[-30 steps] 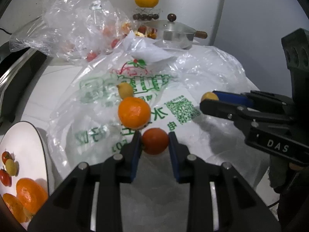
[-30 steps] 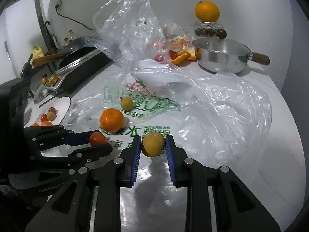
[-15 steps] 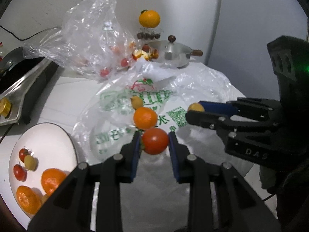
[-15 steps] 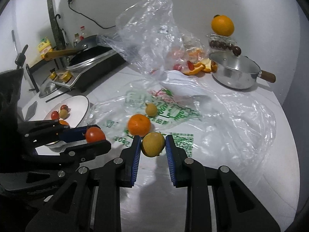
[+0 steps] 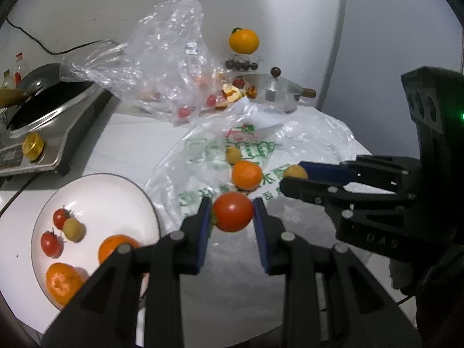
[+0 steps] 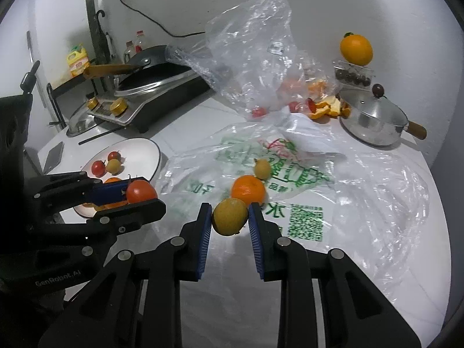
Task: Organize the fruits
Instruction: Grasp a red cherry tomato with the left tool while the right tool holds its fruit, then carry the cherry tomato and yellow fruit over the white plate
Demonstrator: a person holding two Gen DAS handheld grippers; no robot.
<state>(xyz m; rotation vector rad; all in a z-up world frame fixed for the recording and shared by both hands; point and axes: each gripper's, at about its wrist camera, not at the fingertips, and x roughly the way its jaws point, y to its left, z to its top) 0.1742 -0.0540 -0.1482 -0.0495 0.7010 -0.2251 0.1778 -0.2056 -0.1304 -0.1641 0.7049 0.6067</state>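
My left gripper (image 5: pixel 233 213) is shut on a red tomato (image 5: pixel 233 215), held above the table just right of the white plate (image 5: pixel 95 191). The plate (image 6: pixel 142 148) holds two tomatoes, a yellow fruit and oranges. My right gripper (image 6: pixel 229 219) is shut on a yellow fruit (image 6: pixel 230 216). In the left wrist view that gripper (image 5: pixel 293 175) reaches in from the right. An orange (image 5: pixel 246 174) and a small yellow fruit (image 5: pixel 233 154) lie on the flat printed plastic bag (image 5: pixel 261 148).
A crumpled clear bag (image 5: pixel 162 66) with fruit stands behind. A lidded steel pan (image 6: pixel 374 119) sits at the back right, with an orange (image 6: pixel 356 49) on a box above it. A stove with a wok (image 6: pixel 150 87) is at the left.
Both grippers have lifted and drawn back from the printed bag with their fruits, toward the left. The plate and stove have come further into view.
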